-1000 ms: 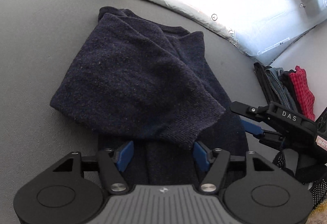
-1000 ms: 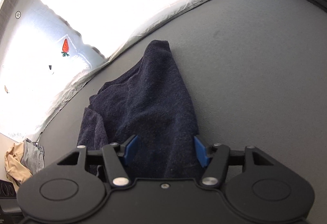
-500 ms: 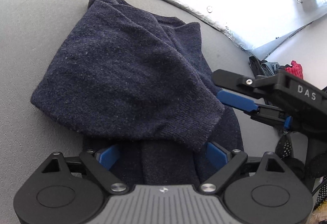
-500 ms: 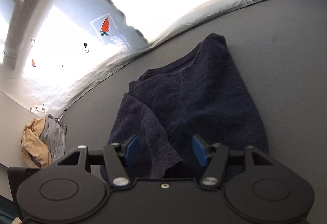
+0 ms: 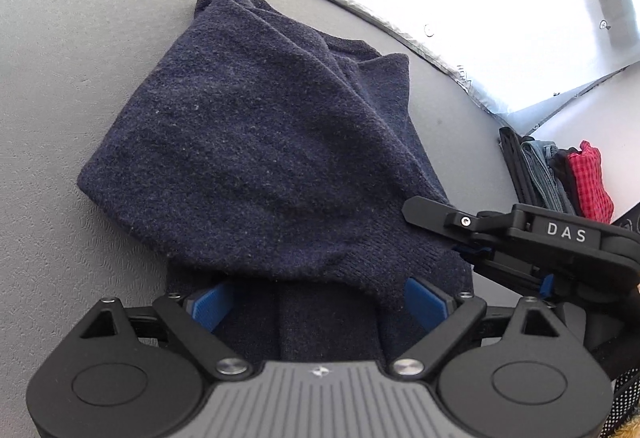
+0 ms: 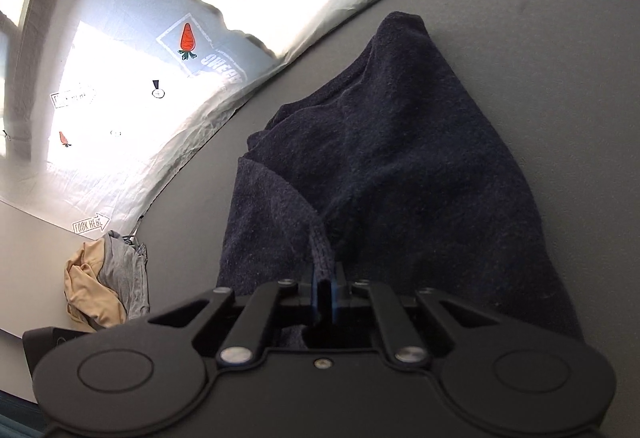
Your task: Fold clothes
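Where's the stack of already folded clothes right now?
The folded stack shows only in the left wrist view, at the right edge of the grey table, just beyond the right gripper and right of the navy sweater.

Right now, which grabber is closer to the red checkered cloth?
Right. The right gripper, pinching the navy sweater, sits just in front of the red checkered cloth; the open left gripper is farther away.

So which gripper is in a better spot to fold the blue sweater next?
Probably the right gripper: its jaws are already shut on a ribbed edge of the navy sweater, so it could likely carry that edge over. The left gripper is open, with sweater cloth between its fingers, and grips nothing.
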The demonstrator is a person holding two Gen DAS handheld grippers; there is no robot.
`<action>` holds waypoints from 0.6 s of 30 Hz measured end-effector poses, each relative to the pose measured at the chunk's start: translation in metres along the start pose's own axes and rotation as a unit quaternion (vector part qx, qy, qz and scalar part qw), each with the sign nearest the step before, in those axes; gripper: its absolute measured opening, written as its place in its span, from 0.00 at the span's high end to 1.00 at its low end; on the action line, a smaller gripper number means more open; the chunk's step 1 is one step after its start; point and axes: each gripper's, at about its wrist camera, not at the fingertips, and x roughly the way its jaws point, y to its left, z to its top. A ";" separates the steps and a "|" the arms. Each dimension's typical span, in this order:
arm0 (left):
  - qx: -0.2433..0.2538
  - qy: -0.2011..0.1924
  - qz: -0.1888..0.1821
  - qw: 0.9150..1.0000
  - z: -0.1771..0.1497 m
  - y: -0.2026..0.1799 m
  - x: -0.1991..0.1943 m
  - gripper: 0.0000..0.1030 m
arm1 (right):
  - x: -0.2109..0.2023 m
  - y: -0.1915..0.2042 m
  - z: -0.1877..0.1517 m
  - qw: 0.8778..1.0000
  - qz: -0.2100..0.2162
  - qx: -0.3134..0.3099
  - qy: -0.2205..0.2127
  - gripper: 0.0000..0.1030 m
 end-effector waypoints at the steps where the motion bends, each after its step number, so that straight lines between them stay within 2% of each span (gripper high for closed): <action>1: 0.003 -0.002 0.007 1.000 -0.002 -0.003 -0.002 0.10 | -0.004 0.002 -0.003 1.000 0.003 -0.003 0.000 0.94; 8: 0.005 -0.023 0.035 0.999 -0.034 -0.017 -0.026 0.10 | -0.038 0.007 -0.033 0.999 0.009 -0.032 -0.002 0.94; 18: -0.007 -0.035 0.043 0.998 -0.090 -0.035 -0.048 0.10 | -0.087 -0.010 -0.082 1.000 0.009 -0.015 0.006 0.95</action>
